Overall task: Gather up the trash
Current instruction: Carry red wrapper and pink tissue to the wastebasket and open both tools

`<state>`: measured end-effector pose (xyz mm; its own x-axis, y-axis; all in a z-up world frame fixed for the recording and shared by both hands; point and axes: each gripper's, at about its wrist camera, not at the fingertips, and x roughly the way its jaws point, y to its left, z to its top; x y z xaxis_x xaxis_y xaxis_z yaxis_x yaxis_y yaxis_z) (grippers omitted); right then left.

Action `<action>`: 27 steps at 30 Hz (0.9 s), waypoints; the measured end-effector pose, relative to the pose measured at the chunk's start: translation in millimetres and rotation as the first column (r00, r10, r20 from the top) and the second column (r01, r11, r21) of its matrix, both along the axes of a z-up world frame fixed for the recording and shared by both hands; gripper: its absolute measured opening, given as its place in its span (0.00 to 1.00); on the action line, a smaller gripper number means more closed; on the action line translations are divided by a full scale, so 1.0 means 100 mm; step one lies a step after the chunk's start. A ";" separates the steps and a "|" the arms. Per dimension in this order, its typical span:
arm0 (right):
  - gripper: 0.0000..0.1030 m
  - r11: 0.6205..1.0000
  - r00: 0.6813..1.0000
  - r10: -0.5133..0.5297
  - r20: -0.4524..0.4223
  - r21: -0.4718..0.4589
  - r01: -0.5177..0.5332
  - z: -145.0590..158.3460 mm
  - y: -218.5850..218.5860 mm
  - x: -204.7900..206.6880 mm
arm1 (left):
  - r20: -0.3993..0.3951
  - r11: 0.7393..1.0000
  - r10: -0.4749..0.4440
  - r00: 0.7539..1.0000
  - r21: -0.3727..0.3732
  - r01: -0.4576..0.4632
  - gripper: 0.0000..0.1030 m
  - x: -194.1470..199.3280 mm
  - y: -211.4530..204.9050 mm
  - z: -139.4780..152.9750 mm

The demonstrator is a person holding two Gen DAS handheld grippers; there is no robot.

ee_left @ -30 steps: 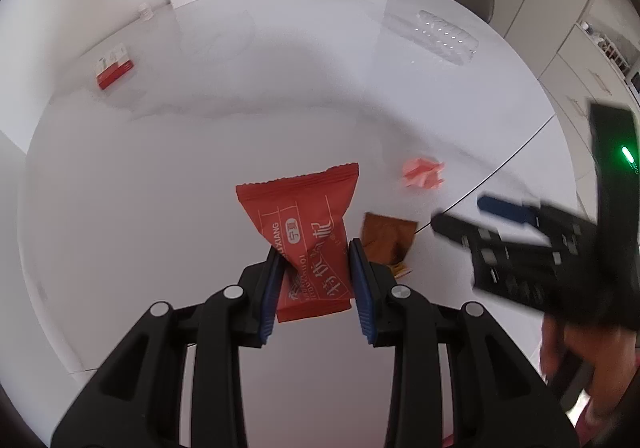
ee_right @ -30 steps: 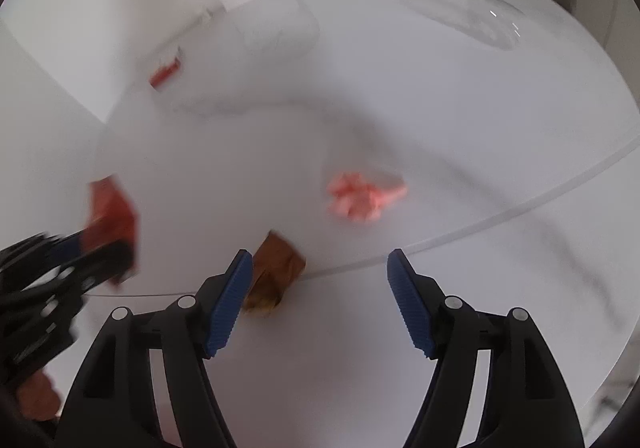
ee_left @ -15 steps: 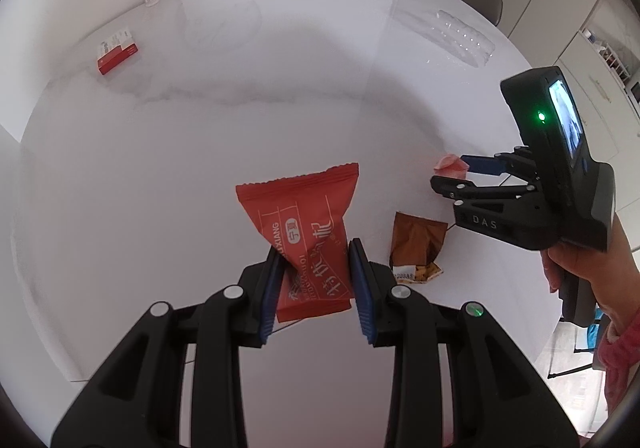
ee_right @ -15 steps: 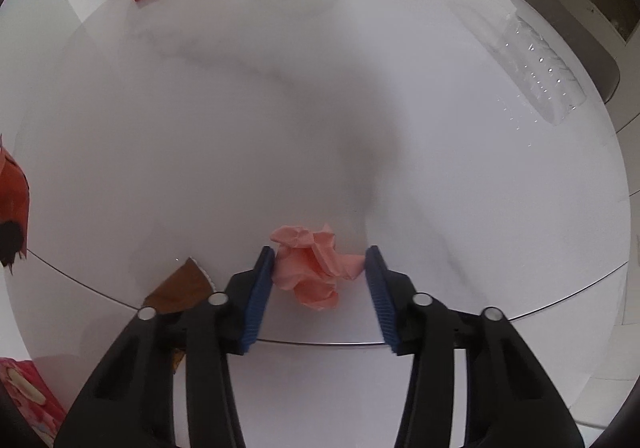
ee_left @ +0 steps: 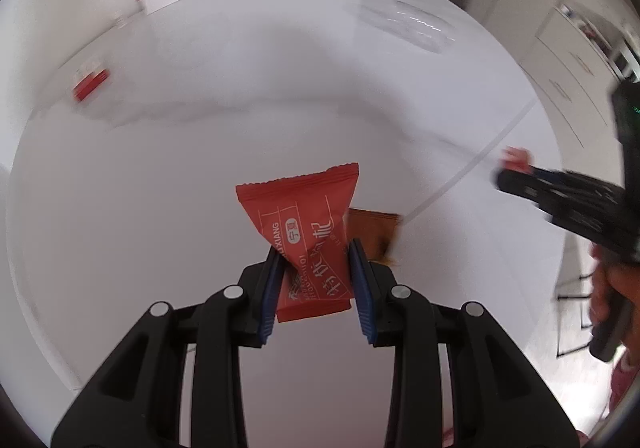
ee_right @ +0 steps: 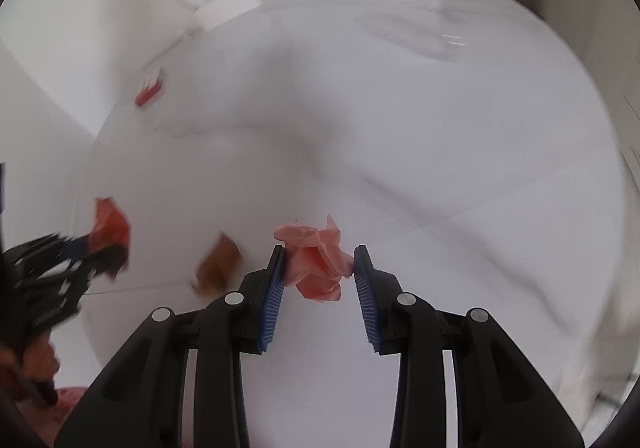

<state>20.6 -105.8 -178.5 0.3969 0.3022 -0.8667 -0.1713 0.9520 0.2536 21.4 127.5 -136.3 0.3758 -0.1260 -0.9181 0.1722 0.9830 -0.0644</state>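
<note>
Left claw (ee_left: 314, 260) pinches a red snack wrapper (ee_left: 304, 224) by its lower half, the blue pads pressed into the crinkled film on either side while the wider sealed end fans out free above them. It looks feather-light and slick, so I reckon a grip across the middle of the body, as here, suits it better than one on the thin seal. Right claw (ee_right: 319, 260) is closed on a crumpled pink paper wad (ee_right: 316, 258), both pads touching its sides; that one is soft and springy, easily squashed, and should sit safest taken round its bulk. Both pieces seem to hang clear above the white worktop (ee_left: 200, 168), though blur makes this hard to judge. Just right of the red wrapper, partly behind it, a brown wrapper (ee_left: 370, 226) lies flat on the worktop, not yet gathered. Far left of the red wrapper rests a small red-and-white box (ee_left: 90, 82).
</note>
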 end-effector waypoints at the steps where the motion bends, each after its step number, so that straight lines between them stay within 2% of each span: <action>1: 0.34 0.999 0.999 -0.034 0.002 -0.006 0.034 0.05 -0.18 -0.14 | -0.001 1.000 -0.020 1.000 -0.003 0.020 0.31 -0.01 -0.09 0.01; 5: 0.34 0.979 0.980 -0.199 -0.022 -0.056 0.198 0.05 -0.91 -0.71 | -0.013 0.993 -0.114 0.993 -0.031 0.113 0.31 -0.08 -0.53 0.04; 7: 0.34 0.957 0.960 -0.278 -0.035 -0.096 0.274 -0.02 -1.23 -0.97 | -0.015 0.985 -0.172 0.985 -0.035 0.171 0.31 -0.13 -0.81 0.05; 10: 0.34 0.913 0.914 -0.398 -0.074 -0.128 0.387 -0.23 -1.71 -1.29 | -0.015 0.965 -0.258 0.966 -0.049 0.257 0.31 -0.21 -1.23 0.08; 14: 0.34 0.875 0.883 -0.460 -0.096 -0.215 0.433 -0.54 -2.07 -1.48 | -0.010 0.927 -0.371 0.928 -0.054 0.370 0.31 -0.37 -1.84 0.11; 20: 0.35 0.863 0.855 -0.493 -0.159 -0.213 0.458 -1.01 -2.43 -1.57 | -0.029 0.879 -0.477 0.879 -0.039 0.476 0.31 -0.56 -2.52 0.07; 23: 0.46 0.868 0.848 -0.492 -0.196 -0.183 0.462 -1.18 -2.54 -1.54 | -0.050 0.865 -0.502 0.863 -0.037 0.501 0.31 -0.61 -2.78 0.02; 24: 0.53 0.868 0.847 -0.494 -0.197 -0.173 0.466 -1.20 -2.58 -1.56 | -0.056 0.861 -0.508 0.860 -0.034 0.507 0.31 -0.63 -2.90 0.00; 27: 0.85 0.862 0.843 -0.505 -0.187 -0.172 0.477 -1.15 -2.63 -1.70 | -0.069 0.850 -0.526 0.847 -0.025 0.526 0.31 -0.68 -3.11 -0.04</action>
<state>-149.9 -368.8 -293.4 0.2636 0.0118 -0.9645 0.3732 0.9208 0.1133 -47.1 -183.3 -140.6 0.1861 -0.2913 -0.9384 0.6584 0.7459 -0.1010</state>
